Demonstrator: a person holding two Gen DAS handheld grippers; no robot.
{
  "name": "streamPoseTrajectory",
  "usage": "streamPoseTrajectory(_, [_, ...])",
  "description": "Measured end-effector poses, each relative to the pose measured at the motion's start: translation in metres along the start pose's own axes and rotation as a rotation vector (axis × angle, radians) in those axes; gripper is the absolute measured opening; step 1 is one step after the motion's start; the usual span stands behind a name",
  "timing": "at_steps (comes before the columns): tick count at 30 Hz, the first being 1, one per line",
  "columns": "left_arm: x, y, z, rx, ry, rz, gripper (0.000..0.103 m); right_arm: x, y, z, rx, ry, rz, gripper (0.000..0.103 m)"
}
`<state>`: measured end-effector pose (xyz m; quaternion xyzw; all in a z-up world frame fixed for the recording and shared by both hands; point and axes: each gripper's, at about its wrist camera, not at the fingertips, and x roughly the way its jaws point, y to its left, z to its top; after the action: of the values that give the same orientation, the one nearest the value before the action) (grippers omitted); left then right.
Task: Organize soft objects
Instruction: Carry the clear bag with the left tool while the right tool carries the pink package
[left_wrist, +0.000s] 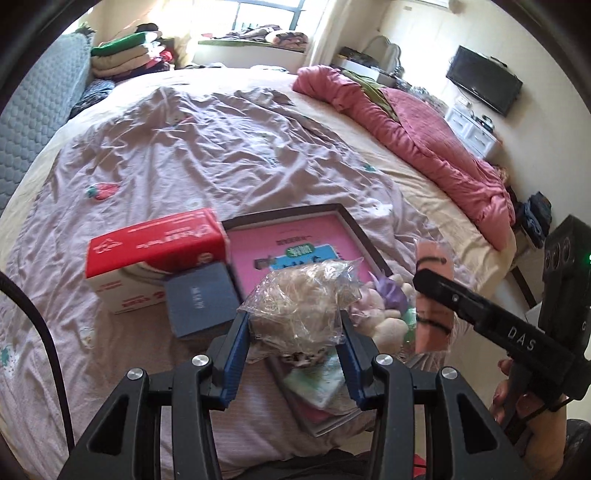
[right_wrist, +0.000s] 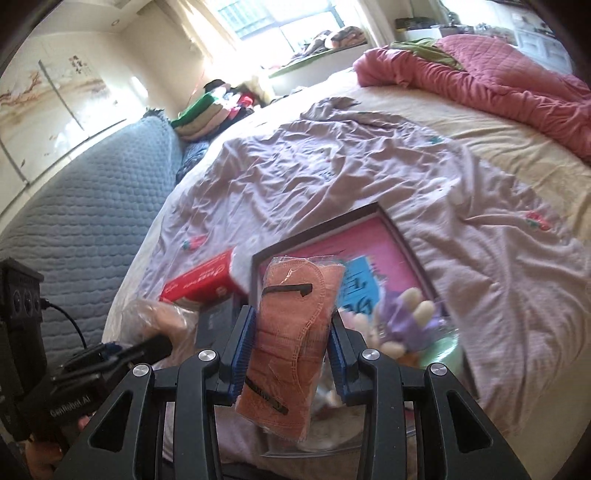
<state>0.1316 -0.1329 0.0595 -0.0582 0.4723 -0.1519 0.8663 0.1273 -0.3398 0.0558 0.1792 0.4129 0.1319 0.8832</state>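
Note:
My left gripper (left_wrist: 293, 334) is shut on a clear plastic bag with a beige fluffy lump inside (left_wrist: 303, 299), held above the bed. My right gripper (right_wrist: 290, 341) is shut on a salmon-pink mask pack in clear wrap (right_wrist: 291, 328), upright between the blue pads. The same mask pack (left_wrist: 434, 295) and the right gripper's black body show at the right in the left wrist view. A pile of pastel plush toys (left_wrist: 384, 310) lies on the bed below, also seen as plush toys (right_wrist: 406, 321) beside the mask pack.
A dark-framed pink picture board (left_wrist: 295, 240) lies on the lilac sheet (left_wrist: 184, 147), next to a red and white box (left_wrist: 155, 254) and a grey-blue booklet (left_wrist: 199, 299). A pink quilt (left_wrist: 424, 129) is heaped at the right. A blue padded headboard (right_wrist: 74, 221) stands left.

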Motion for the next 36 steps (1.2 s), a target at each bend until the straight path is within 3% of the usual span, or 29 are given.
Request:
streamPoseTrajectory(10, [0.035,-0.025,0.001,0.039,0.05,-0.001,0.046,0.01,-0.02,0.004,-0.004,0.028,-0.015,0.038])
streamPoseTrajectory(21, [0.08,-0.026,-0.006,0.032,0.143,-0.014,0.046,0.027,-0.039,0.008,-0.018,0.038,-0.067,0.038])
streamPoseTrajectory(36, [0.101,-0.028,-0.005,0.041,0.172,-0.025,0.046,0.028,-0.061,0.013,0.002,0.03,-0.114,0.038])
